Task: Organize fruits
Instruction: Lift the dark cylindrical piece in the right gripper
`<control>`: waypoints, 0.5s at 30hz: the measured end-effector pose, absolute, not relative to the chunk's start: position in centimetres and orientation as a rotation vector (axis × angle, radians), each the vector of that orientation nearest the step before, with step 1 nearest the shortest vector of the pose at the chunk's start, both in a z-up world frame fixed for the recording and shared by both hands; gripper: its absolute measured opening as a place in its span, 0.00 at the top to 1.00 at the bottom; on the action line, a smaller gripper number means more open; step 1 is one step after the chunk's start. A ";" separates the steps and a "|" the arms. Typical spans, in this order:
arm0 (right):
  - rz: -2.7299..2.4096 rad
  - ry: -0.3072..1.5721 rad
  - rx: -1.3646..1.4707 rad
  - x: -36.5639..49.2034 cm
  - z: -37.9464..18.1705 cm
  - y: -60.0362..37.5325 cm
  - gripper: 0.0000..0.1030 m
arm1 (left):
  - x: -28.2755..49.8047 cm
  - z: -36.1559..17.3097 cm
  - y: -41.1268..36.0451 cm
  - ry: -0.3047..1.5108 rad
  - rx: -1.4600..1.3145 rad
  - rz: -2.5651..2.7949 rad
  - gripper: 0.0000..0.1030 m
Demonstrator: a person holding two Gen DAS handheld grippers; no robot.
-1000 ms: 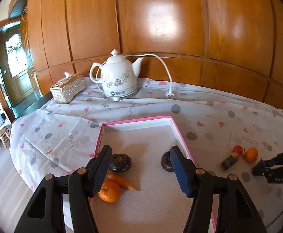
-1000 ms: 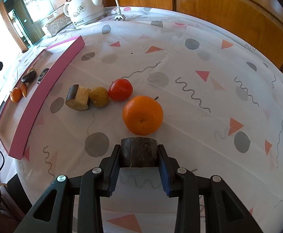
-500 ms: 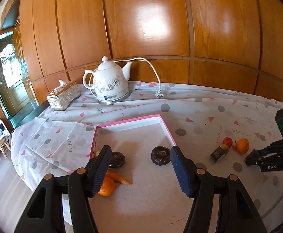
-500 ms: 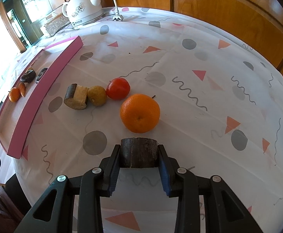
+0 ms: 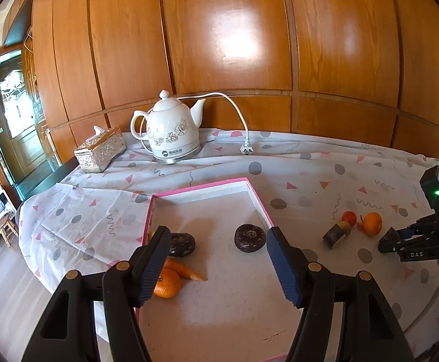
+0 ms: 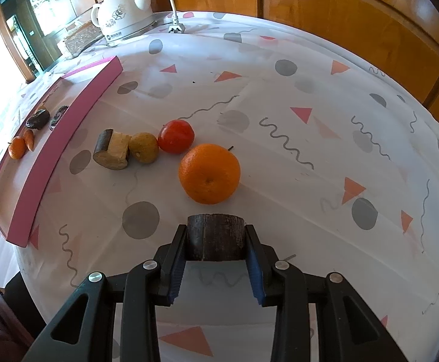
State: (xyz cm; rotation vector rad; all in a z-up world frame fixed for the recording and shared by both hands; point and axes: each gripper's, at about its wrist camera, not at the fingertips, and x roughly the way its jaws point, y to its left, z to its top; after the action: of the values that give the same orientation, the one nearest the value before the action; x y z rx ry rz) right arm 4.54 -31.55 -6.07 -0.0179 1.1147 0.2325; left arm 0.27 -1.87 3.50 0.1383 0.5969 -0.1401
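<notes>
Left wrist view: left gripper [image 5: 219, 259] has pulled back, jaws spread, empty, above pink tray [image 5: 258, 202]; tray holds two donuts, one carrot [image 5: 186, 270], one mandarin [image 5: 166, 283]. Right wrist view: right gripper [image 6: 216, 252] still pinches dark cylinder [image 6: 216, 236] over tablecloth [image 6: 310, 157]; beside tray's right edge: one orange [image 6: 208, 173], tomato [image 6: 176, 132], pear [image 6: 144, 147], log piece [image 6: 112, 149].

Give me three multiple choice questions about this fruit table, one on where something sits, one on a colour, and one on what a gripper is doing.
1. Where does the large orange lie?
A. in the pink tray
B. on the tablecloth beside the tomato
C. beside the kettle

2. What colour is the tray's outer wall?
A. pink
B. green
C. blue

3. What is the right gripper doing?
A. open, empty
B. shut on a carrot
C. shut on a dark brown block

Answers:
1. B, it rests on the tablecloth next to the tomato.
2. A, the wall is pink.
3. C, the dark brown block sits clamped between both pads.
</notes>
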 end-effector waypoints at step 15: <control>0.174 1.152 -0.057 3.5 -5.9 -31.2 0.65 | -0.3 3.5 -0.2 0.590 0.120 -0.129 0.33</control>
State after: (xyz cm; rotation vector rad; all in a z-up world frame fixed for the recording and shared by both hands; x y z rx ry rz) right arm 3.52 -31.21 -5.86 -0.0565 1.1524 0.1738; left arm -0.28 -0.19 3.52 0.1199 0.5901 -0.1291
